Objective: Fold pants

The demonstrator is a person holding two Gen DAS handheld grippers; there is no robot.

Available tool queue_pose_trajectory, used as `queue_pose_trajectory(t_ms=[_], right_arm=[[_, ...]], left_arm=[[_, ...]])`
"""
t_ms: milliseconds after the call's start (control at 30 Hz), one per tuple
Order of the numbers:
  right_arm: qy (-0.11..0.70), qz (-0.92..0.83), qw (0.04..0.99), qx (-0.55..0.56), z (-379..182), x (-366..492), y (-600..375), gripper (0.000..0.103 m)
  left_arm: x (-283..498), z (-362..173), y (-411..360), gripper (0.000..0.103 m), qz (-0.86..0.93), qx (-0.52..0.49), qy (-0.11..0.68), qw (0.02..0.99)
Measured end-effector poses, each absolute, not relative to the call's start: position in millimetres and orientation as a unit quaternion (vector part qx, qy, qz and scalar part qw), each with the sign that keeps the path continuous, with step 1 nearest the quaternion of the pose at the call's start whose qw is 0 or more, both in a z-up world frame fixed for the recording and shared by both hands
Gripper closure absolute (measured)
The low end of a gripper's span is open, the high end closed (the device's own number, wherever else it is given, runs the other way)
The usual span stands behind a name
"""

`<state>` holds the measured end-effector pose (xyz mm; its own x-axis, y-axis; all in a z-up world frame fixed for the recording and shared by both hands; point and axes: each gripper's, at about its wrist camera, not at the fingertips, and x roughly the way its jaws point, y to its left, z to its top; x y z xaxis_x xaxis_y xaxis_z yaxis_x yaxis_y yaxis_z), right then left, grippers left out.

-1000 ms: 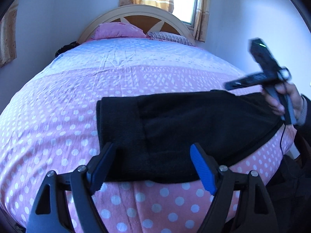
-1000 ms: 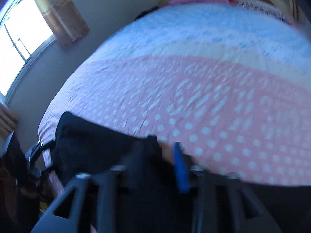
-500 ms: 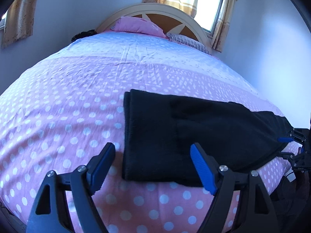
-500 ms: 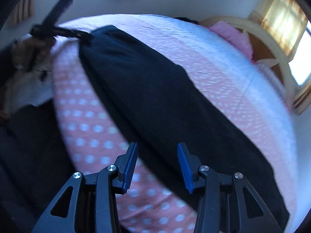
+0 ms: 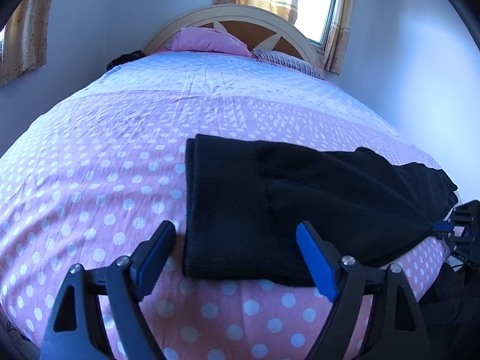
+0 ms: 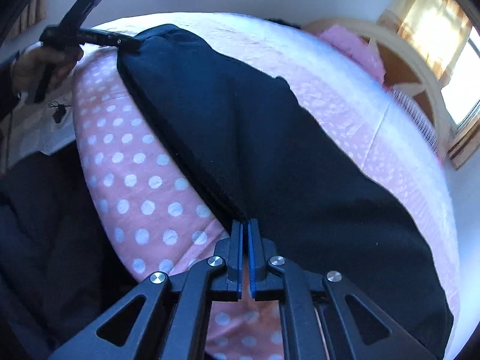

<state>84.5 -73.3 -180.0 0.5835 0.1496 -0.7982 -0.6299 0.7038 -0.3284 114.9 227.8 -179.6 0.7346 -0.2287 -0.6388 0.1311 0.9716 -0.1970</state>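
The bed point(image 5: 90, 180), under a pink dotted cover, fills both views. On it near the foot edge lie the black pants point(image 5: 270, 204), already doubled lengthwise, running from centre out to 3 o'clock in the left view.

The right gripper point(image 6: 244, 234) is pressed together on the near seam of the pants, at 6 o'clock in its own view. The left gripper point(image 5: 237, 258) is spread wide, its fingers straddling the pants' near left corner without visibly touching it. In the right view it shows at 10 o'clock, at the pants' far end.

Judging by this, the step in hand is taking hold of both ends for a crosswise fold. Next, the left gripper likely needs to close on its corner, then one end should be carried over the other, edges aligned.

No brand, label or writing is readable.
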Motion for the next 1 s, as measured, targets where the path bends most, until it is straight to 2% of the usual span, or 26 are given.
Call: queue_pose_trajectory(t_ms=[200,300,367,400,567,633,700,867,1000], right_arm=[[0.386,0.235,0.844,-0.288,-175.3,80.4,-80.6,0.099],[0.382,0.229,0.850,-0.282,-170.9,78.4,-85.6,0.085],[0.392,0.239,0.852,-0.251,-162.8,78.3,-94.7,0.064],[0.393,0.242,0.857,-0.228,-157.0,78.6,-104.7,0.061],[0.389,0.183,0.894,-0.123,-125.6,83.0,-180.4,0.061],[0.388,0.142,0.908,-0.073,-115.5,83.1,-221.6,0.061],[0.387,0.096,0.917,-0.020,-110.4,83.0,-263.7,0.061],[0.380,-0.033,0.918,0.110,-111.6,74.6,-364.5,0.061],[0.365,-0.076,0.914,0.161,-118.2,63.8,-403.2,0.061]], left_arm=[[108.4,-152.7,221.2,0.018,-0.071,-0.048,0.307,0.948],[107.0,-135.2,200.9,0.018,-0.096,-0.037,0.289,0.952],[109.4,-128.3,181.4,0.018,-0.121,-0.030,0.285,0.950],[111.1,-126.0,166.7,0.018,-0.142,-0.025,0.286,0.947],[117.1,-127.2,82.8,0.020,-0.248,0.011,0.301,0.921],[117.5,-129.0,46.3,0.032,-0.288,0.030,0.307,0.907],[116.7,-131.4,7.5,0.037,-0.331,0.052,0.311,0.889],[109.2,-135.6,-73.2,0.039,-0.405,0.096,0.317,0.852],[109.7,-142.3,-118.8,0.052,-0.431,0.137,0.329,0.829]])
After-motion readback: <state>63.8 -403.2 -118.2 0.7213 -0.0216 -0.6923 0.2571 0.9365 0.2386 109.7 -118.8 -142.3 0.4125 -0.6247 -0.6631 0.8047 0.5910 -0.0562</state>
